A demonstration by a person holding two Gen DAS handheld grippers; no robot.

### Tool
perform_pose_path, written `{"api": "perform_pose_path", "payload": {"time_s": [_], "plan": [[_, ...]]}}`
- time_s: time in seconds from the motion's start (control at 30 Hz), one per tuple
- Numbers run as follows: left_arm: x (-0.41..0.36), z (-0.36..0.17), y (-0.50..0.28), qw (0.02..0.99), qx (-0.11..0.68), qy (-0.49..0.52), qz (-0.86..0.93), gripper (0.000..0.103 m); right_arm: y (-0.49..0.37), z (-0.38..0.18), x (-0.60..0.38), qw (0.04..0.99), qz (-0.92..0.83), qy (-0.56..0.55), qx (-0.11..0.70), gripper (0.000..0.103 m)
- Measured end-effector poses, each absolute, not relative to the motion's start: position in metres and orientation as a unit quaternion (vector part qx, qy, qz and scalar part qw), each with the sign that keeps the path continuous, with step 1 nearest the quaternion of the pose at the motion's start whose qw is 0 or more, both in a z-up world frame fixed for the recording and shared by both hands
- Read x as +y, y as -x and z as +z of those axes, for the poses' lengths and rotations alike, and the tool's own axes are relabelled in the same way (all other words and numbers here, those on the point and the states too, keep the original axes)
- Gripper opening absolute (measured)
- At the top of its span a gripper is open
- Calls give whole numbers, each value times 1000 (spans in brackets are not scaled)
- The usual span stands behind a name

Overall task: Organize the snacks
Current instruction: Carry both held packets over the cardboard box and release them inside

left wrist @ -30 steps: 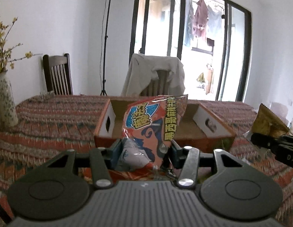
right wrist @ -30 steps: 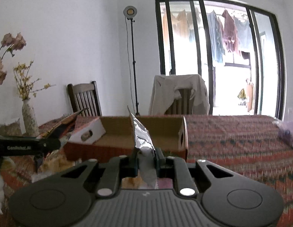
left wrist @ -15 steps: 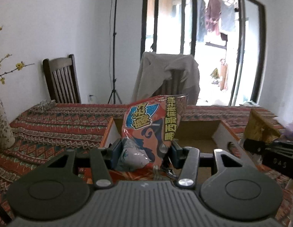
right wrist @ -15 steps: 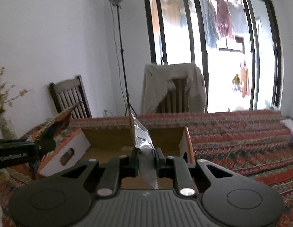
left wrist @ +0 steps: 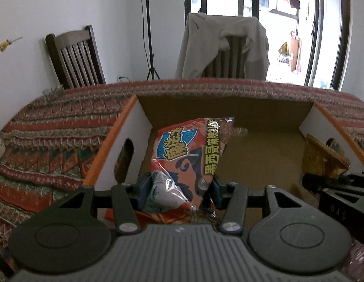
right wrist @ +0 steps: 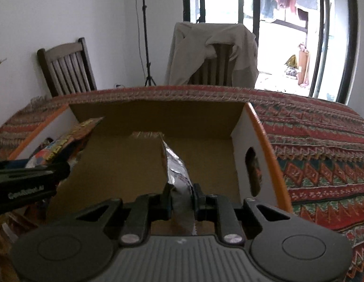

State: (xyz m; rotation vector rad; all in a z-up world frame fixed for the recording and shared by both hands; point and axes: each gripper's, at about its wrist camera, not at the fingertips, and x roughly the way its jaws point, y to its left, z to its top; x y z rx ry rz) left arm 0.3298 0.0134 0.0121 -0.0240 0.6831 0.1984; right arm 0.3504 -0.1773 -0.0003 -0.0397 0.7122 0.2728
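A: Why are we carrying both packets upright over the cardboard box (left wrist: 144, 119)?

B: We judge it's so each can go down into the box without folding. Our left tongs (left wrist: 176, 189) grip the red snack bag (left wrist: 189, 155) by its lower end, so the printed face stands up out of the jaws and leans toward the far wall. Our right tongs (right wrist: 182, 196) are nearly closed on the silver packet (right wrist: 174, 166), pinched edge-on, so we see only its thin foil side.

A: And where do the packets sit relative to the tongs?

B: Each rises straight ahead from between the pads, above the box's brown floor. The red bag hangs near the left white wall with the hand hole; the silver one is nearer the right wall (right wrist: 250, 141). In the left view that packet shows as a brownish corner (left wrist: 322, 159) at the right edge.

A: Anything in the box yet?

B: We see bare floor only. The box stands on the bench (left wrist: 52, 127) under a patterned cloth.
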Motion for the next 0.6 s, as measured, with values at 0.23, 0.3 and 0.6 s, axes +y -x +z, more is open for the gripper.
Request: {"api": "perform_pose_path", "payload": {"time_s": [0.23,0.3,0.6], "plan": [[22,12,-318,941,323,42,85,82,-348,0,-184,929,145,10,340,63],[22,17,-309,947,306,42,84,97,-340,4,-187,931,155,8,331,70],[31,46,-271,963,250,79,67,103,-308,22,-202,942,168,1,289,103]]}}
